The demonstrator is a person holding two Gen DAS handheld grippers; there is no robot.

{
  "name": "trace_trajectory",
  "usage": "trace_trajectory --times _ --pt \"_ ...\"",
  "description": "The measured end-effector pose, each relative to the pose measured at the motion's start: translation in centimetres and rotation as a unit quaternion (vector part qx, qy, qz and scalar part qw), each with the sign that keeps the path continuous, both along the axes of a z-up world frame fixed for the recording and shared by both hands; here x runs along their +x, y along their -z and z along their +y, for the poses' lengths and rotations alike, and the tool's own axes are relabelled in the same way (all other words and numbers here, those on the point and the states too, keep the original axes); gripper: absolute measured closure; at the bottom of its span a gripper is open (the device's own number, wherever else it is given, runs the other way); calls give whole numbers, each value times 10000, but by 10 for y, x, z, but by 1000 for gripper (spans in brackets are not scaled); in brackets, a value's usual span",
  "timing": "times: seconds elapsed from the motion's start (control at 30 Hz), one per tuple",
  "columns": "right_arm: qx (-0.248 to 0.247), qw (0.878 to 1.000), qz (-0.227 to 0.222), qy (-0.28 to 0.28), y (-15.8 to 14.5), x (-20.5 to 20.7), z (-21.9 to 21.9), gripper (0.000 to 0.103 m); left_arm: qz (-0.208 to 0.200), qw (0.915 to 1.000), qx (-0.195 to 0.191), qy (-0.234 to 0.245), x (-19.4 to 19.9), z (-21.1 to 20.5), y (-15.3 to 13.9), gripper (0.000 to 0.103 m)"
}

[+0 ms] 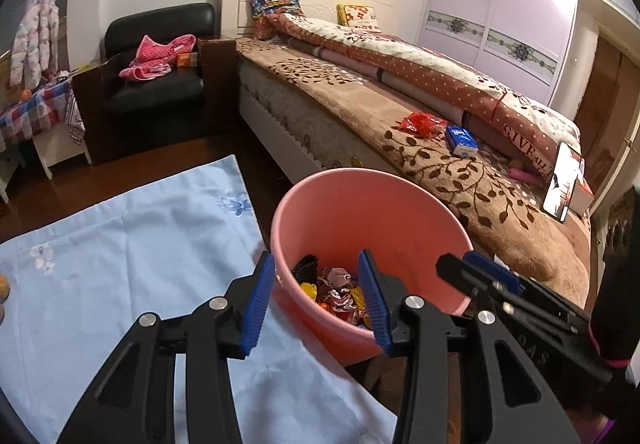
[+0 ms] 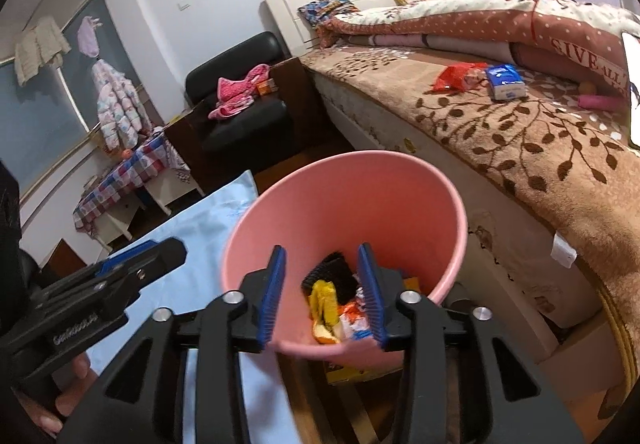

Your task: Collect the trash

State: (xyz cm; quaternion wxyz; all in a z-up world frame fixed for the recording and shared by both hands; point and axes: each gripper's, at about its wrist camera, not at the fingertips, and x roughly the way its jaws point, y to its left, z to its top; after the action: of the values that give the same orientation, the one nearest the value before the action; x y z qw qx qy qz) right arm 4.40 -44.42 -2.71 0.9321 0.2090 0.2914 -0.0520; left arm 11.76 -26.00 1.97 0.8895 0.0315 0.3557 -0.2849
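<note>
I held my two hand-held grippers, left and right, wide and empty over one pink bin, with two packets on the bed.

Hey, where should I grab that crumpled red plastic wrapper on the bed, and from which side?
Probably take the crumpled red plastic wrapper by its raised, puckered middle, coming from above and from the bed's near edge. It lies loose on the brown leaf-patterned blanket, and the blue and white tissue pack sits beside it toward the foot of the bed, so avoid that side.
</note>
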Motion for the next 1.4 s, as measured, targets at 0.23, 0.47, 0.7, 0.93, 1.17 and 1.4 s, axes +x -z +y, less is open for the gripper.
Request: trace_trajectory --times 0.23,0.47,0.7,0.93,1.17,1.4 --pt "-318 9993 -33 -200 -9 -12 26 48 -17 9998 -91 -183 -9 19 -6 60" --pt "-494 9984 -23 -291 -17 -20 46 45 -84 9995 -168 -256 -20 34 -10 60" --pt "-575 9981 -34 -214 -19 -24 56 36 -112 9992 -153 -354 -27 49 -12 60" --pt "-622 9977 -85 -238 -22 -25 63 36 -138 9985 -129 -518 -31 67 -12 60" --pt "-685 9972 -194 -219 -27 -29 69 36 -146 9981 -160 -574 -33 75 -13 60" --pt "-741 9965 -275 -267 -33 -35 77 36 -223 9976 -173 -625 -38 82 -16 61"
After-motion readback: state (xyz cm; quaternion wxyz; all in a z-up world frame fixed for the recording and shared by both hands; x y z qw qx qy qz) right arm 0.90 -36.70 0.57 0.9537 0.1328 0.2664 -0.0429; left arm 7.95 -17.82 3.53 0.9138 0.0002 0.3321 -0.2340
